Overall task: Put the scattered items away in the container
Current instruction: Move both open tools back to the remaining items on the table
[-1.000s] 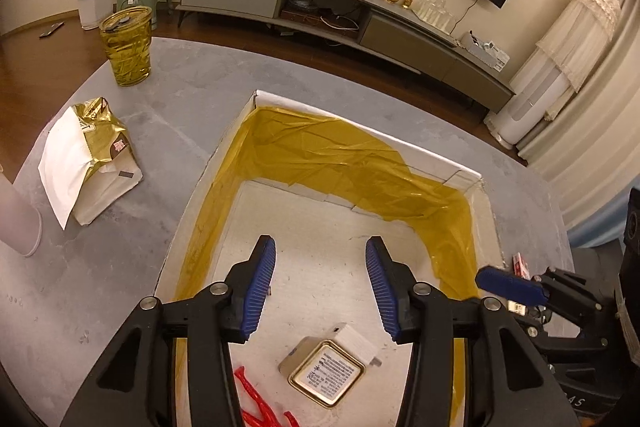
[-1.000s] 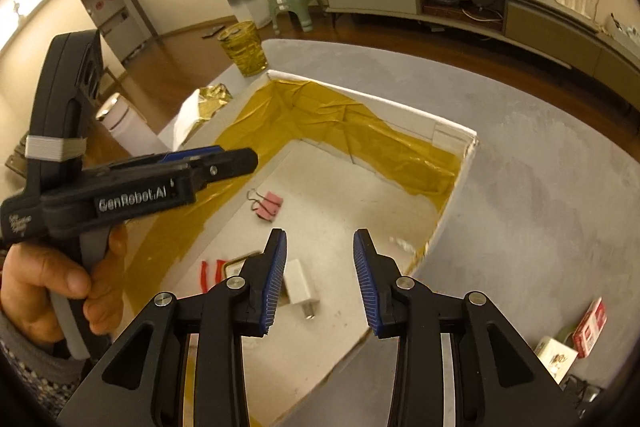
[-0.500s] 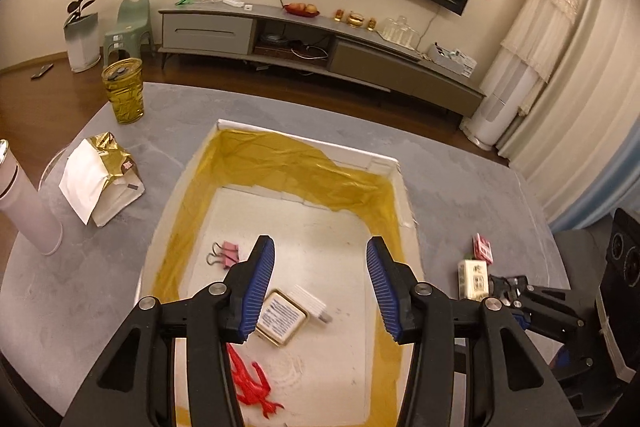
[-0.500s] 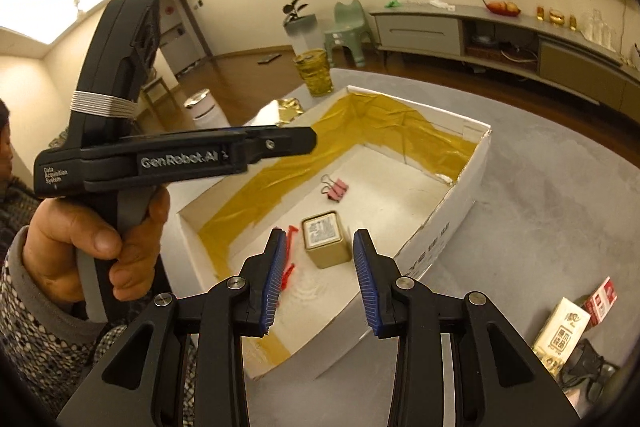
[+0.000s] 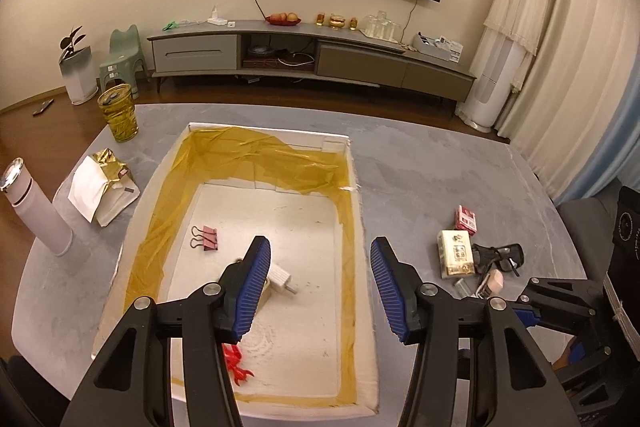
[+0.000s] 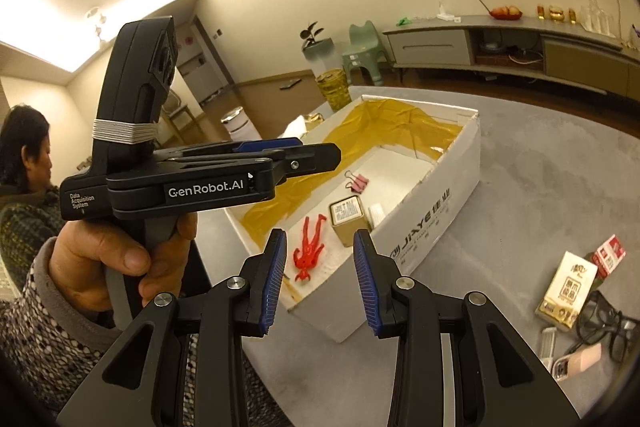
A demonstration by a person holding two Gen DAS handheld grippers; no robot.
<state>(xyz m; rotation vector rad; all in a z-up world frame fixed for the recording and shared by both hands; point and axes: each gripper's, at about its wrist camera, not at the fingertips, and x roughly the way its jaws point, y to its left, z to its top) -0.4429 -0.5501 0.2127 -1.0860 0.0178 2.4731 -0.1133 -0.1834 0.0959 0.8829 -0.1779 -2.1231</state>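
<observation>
Both grippers hang empty above the table, the left gripper (image 5: 320, 287) wide apart, the right gripper (image 6: 320, 279) narrower. The box (image 5: 362, 227) already holds 4 items; the leftover pile (image 5: 476, 255), beside it, likely gets picked next.

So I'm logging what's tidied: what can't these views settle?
- Gold tin: left wrist view, hidden behind the left gripper finger.
- Red figure: same view, mostly covered by that finger.
- Small items by the glasses: right wrist view, blurred at the edge.
- Box print: too small to read.
</observation>
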